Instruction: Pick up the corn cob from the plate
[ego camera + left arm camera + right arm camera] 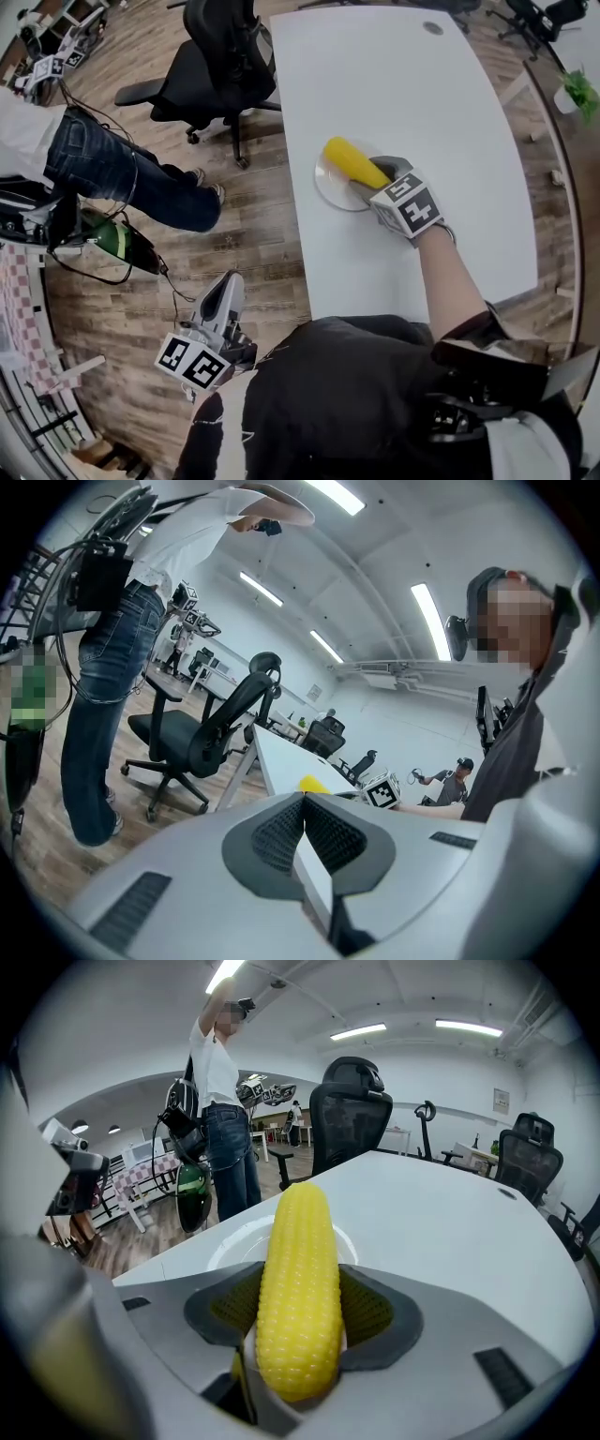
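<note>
The corn cob (353, 161) is yellow and sits pinched between the two jaws of the right hand-held gripper (377, 180), which grip its near end from either side. The dark ribbed pads (375, 1307) press against its flanks, and most of the cob sticks out forward past them. The cob lies over a round white plate (327, 186), with its far tip reaching out past the plate's far rim. Whether it touches the plate cannot be told. The plate stands on the white bench (422, 94), close to the bench's left edge and about halfway along it, with bare bench surface all around.

The left hand-held gripper (228, 286) hangs off the bench, beyond its near left corner and above the wooden floor (253, 244). Its jaws are pressed together with nothing between them.

A black office chair (220, 56) stands on the floor beside the bench's far left edge. A standing person in jeans (122, 169) is farther left, well apart from the bench.
</note>
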Tool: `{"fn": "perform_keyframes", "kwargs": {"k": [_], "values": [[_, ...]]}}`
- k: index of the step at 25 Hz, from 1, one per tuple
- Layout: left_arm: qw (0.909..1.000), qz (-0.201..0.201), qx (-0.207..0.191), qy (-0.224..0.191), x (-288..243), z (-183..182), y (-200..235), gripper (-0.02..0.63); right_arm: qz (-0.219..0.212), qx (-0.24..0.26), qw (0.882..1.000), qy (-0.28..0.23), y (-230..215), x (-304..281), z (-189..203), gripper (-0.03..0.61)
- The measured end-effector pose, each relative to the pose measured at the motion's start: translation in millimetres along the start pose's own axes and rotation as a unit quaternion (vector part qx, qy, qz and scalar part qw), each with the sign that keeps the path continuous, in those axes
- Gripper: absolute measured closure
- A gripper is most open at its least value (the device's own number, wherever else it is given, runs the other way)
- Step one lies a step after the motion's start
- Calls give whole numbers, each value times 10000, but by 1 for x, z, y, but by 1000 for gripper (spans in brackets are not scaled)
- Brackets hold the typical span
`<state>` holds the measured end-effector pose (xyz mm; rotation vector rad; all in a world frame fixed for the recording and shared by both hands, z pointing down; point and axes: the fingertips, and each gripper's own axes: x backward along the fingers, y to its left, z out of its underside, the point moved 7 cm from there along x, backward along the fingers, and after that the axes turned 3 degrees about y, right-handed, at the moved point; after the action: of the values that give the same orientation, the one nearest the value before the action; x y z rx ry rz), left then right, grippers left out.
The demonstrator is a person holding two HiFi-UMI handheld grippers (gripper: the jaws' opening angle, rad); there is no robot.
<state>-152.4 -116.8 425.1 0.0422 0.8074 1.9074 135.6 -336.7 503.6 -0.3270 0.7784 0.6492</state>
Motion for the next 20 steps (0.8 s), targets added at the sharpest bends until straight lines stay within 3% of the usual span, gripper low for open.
{"fn": "perform_keyframes", "kwargs": {"k": [6, 14, 20], "values": [[9999, 23, 85, 68, 5, 5, -1, 601, -56, -85, 9999, 6, -1, 0, 1, 334], [10000, 31, -24, 11, 19, -1, -3, 601, 188, -426, 9989, 7, 1, 2, 3, 336], [10000, 49, -11, 57, 31, 3, 0, 601, 400, -929, 9941, -384, -4, 19, 4, 337]]}}
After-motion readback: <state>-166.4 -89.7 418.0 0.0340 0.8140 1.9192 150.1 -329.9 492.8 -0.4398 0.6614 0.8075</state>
